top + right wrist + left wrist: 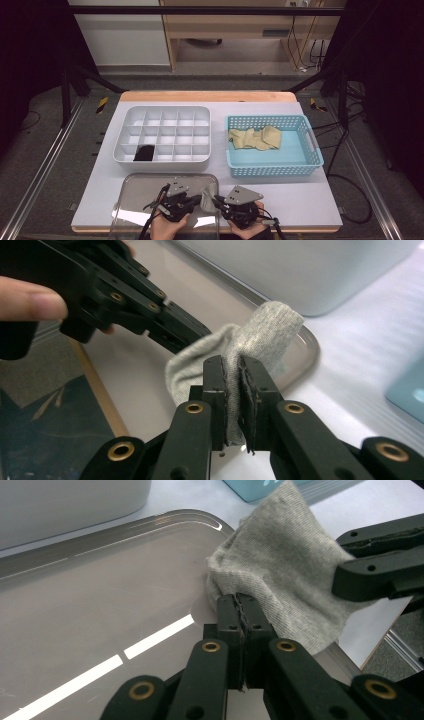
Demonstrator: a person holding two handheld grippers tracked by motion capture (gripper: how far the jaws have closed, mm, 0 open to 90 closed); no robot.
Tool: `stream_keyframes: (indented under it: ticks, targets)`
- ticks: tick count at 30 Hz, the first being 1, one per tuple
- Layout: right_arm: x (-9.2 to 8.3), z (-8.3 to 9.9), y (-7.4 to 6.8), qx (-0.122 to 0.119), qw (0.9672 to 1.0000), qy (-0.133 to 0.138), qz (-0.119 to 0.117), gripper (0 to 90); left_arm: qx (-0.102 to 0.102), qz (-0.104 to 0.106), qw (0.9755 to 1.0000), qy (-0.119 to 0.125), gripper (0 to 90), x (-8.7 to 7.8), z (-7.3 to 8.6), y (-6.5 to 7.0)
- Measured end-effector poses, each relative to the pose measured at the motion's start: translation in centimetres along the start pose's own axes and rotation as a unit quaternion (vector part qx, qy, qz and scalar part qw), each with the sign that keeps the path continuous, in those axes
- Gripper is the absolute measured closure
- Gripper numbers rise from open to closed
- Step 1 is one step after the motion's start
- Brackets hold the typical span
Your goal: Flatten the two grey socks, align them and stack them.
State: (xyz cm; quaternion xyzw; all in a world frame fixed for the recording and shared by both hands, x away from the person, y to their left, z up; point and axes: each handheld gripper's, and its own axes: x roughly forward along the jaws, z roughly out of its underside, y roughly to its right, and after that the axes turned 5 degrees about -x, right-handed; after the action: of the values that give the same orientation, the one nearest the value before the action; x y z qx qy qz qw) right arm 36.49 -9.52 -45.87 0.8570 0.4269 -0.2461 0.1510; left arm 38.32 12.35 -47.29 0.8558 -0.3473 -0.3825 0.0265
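A grey sock hangs between both grippers over the right end of a shiny metal tray at the table's front edge. My left gripper is shut on one edge of the grey sock, its jaws pressed flat together on the fabric. The right gripper is shut on another fold of the sock, with cloth running down between its pads. In the high view the left gripper and right gripper point at each other, close together. A hand holds each one.
A white compartment box stands behind the tray, with a black item in a front-left cell. To its right a light blue basket holds beige socks. Bare white table lies right of the grippers.
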Motion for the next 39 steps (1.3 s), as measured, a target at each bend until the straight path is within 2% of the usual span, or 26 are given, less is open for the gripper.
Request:
stream_keyframes:
  ticks: [3, 7, 12, 18, 21, 26, 28, 32, 35, 39]
  targets:
    - [0.3, -0.3, -0.4, -0.013, 0.9999, -0.004, -0.009, 82.2, 0.001, 0.001, 1.0, 0.0, 88.9, 0.1, 0.1, 0.1]
    - [0.8, -0.7, -0.8, -0.034, 0.9993, -0.016, -0.009, 82.0, 0.006, 0.003, 1.0, -0.002, 89.0, 0.1, 0.1, 0.3]
    - [1.6, -0.9, -1.4, -0.051, 0.9982, -0.028, -0.017, 81.7, 0.001, 0.003, 1.0, 0.001, 89.0, 0.2, 0.1, 0.1]
    - [2.0, -0.8, -1.4, -0.047, 0.9983, -0.029, -0.02, 81.5, -0.003, 0.014, 0.9999, -0.001, 89.0, 0.0, -0.1, -0.5]
    - [2.2, -0.8, -1.4, -0.047, 0.9983, -0.03, -0.018, 81.5, -0.006, 0.022, 0.9996, 0.017, 88.4, -1.0, -0.9, -0.7]
    - [2.4, -0.8, -1.6, -0.05, 0.9981, -0.031, -0.018, 81.4, 0.025, 0.023, 0.998, 0.054, 87.5, -2.8, -2.6, 0.3]
    - [2.5, -0.8, -1.6, -0.047, 0.9982, -0.03, -0.019, 81.4, 0.047, 0.011, 0.9971, 0.058, 84.8, -2.9, -3.2, 0.7]
    - [2.5, -0.8, -1.6, -0.045, 0.9983, -0.03, -0.021, 81.3, 0.05, -0.004, 0.9978, 0.043, 74.5, -1.6, -3.8, 1.0]
    - [2.5, -0.8, -1.6, -0.044, 0.9984, -0.03, -0.02, 81.2, 0.038, -0.009, 0.9989, 0.026, 66.6, -0.5, -3.6, 0.6]
    - [2.3, -0.8, -1.7, -0.05, 0.9982, -0.029, -0.02, 80.6, 0.027, -0.016, 0.9994, 0.018, 64.3, -0.5, -3.2, -0.3]
